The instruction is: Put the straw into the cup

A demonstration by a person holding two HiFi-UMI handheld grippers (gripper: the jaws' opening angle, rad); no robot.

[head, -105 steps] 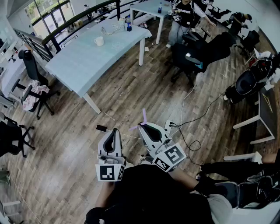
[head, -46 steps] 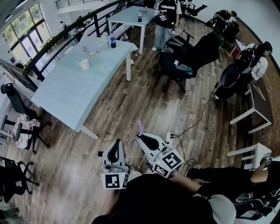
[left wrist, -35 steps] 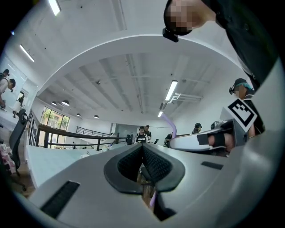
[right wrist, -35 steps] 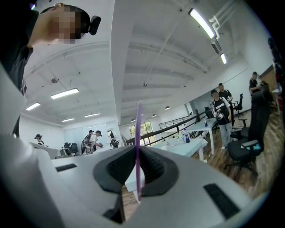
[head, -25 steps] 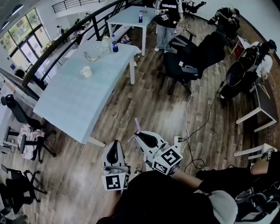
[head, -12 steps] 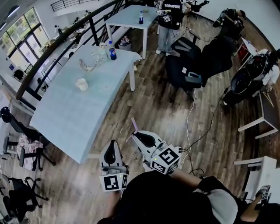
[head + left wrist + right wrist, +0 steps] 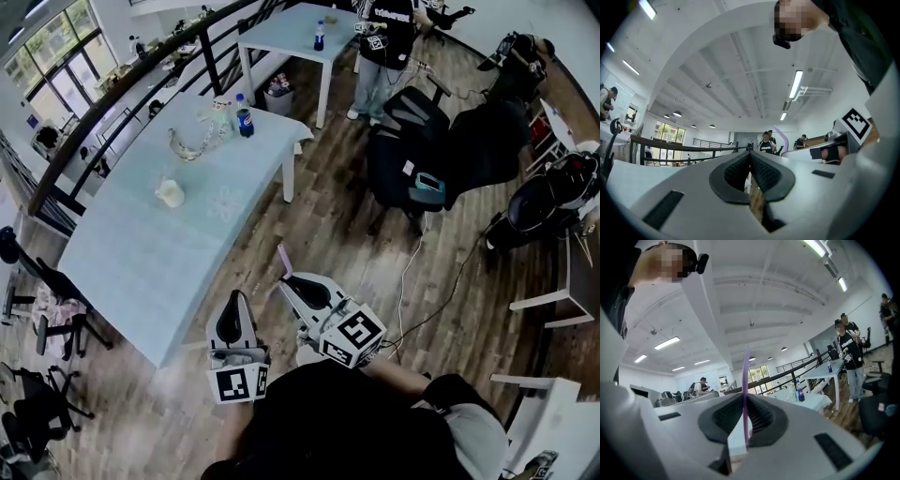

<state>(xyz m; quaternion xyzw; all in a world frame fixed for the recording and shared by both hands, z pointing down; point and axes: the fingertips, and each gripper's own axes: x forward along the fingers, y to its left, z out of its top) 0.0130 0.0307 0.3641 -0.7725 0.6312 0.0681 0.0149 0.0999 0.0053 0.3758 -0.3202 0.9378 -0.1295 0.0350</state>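
Observation:
A purple straw sticks up from my right gripper, which is shut on it; in the right gripper view the straw stands upright between the closed pads. A white cup stands on the light blue table, ahead and to the left of both grippers and well apart from them. My left gripper is shut with nothing in it, held over the wood floor beside the table's near corner. The left gripper view looks up at the ceiling past its closed gripper.
A cola bottle and a clear glass piece stand at the table's far end. Black office chairs and a floor cable lie to the right. A person stands by a second table.
The view has moved toward the blue table, so the cup and table edge lie nearer to the grippers. Both grippers stay shut, and the right one still holds the straw.

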